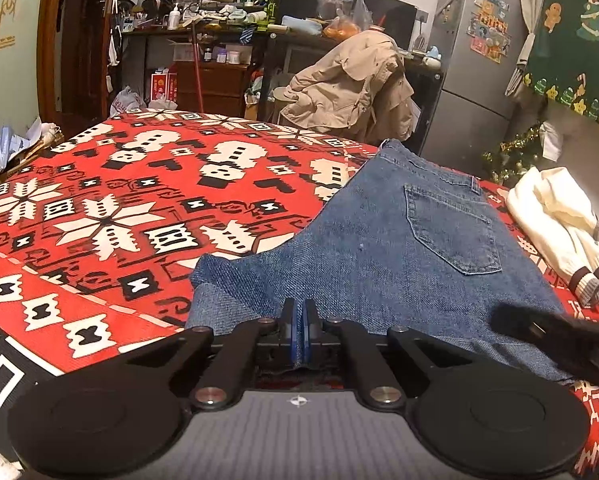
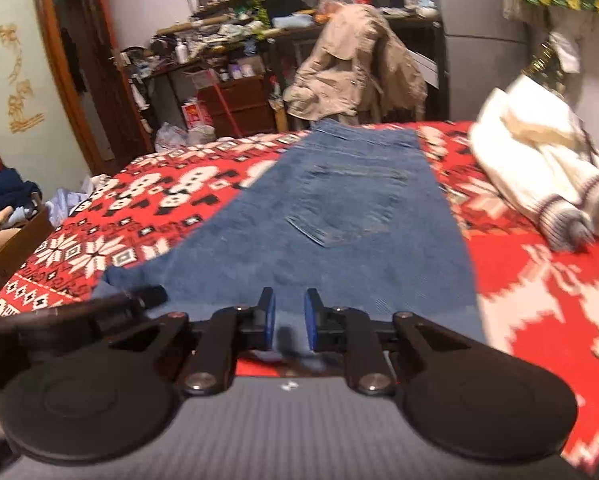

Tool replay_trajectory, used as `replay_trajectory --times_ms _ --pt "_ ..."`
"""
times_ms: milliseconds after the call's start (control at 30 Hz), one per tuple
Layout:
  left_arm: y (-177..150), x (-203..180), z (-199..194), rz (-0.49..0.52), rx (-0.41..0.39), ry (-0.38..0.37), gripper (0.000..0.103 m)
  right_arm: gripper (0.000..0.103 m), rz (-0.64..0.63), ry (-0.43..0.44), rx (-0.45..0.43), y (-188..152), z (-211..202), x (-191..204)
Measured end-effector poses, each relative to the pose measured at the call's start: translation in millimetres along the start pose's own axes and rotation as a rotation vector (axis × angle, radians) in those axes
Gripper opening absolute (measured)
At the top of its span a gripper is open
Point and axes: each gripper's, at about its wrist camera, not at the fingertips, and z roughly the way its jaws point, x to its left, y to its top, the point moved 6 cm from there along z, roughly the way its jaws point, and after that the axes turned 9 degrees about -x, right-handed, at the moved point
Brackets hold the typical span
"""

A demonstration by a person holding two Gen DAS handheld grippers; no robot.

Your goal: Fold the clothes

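While the blue jeans (image 1: 399, 248) lie flat on the bed, over the red blanket (image 1: 99, 208) with its white and black snowflake pattern, I hold both of my tools at their near edge; the jeans are folded along their length, the back pocket (image 1: 451, 232) faces up and the waistband lies at the far end. My left gripper (image 1: 299, 326) has its two blue pads pressed together, and a thin fold of the denim edge is pinched between them, so it is clamped on the jeans; this grip is close to the left corner of the near edge, where the cloth makes a small step. My right gripper (image 2: 290, 322) is further to the right along the same edge; its jaws are a little apart, a narrow gap shows between the blue pads (image 2: 310, 320), and the denim lies under and between them; the picture is blurred there, so I cannot tell if the pads already press on the cloth. From the right wrist view I see the dark tip of my other tool just beside mine, at the left. A white sweater (image 1: 559, 232) with dark stripes at the cuff lies crumpled on the blanket, to the right of the jeans and apart from them; behind the bed, a beige jacket (image 1: 351, 84) hangs over a chair.
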Motion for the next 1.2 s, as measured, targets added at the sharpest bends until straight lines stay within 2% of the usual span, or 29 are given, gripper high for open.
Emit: replay_trajectory --times_ms 167,267,333,533,700,900,1000,1067,1133,1200 --pt "0 4 0 -0.031 0.005 -0.016 0.005 0.017 -0.006 0.038 0.001 16 48 22" --pt "0 8 1 -0.059 0.008 -0.028 0.005 0.016 -0.045 0.033 0.025 23 80 33" --pt "0 7 0 -0.058 0.006 -0.027 0.005 0.016 -0.049 0.012 0.058 24 99 33" --pt "-1 7 0 -0.060 0.005 -0.030 0.005 0.013 -0.094 -0.043 0.098 18 124 23" --pt "0 7 0 -0.057 0.004 -0.028 0.005 0.012 -0.073 -0.083 0.090 14 105 1" --pt "-1 6 0 -0.054 0.004 -0.025 0.005 0.012 -0.093 -0.180 0.067 0 63 -42" --pt "-1 6 1 -0.052 0.005 -0.023 0.005 0.010 -0.086 -0.232 0.059 -5 45 -66" --pt "-1 6 0 -0.049 0.003 -0.021 0.005 0.004 -0.065 -0.236 0.050 -4 36 -75" --pt "0 5 0 -0.045 0.002 -0.019 0.005 0.005 -0.045 -0.239 0.039 -3 28 -83" --pt "0 5 0 -0.044 0.002 -0.018 0.005 0.013 -0.025 -0.222 0.020 1 20 -81"
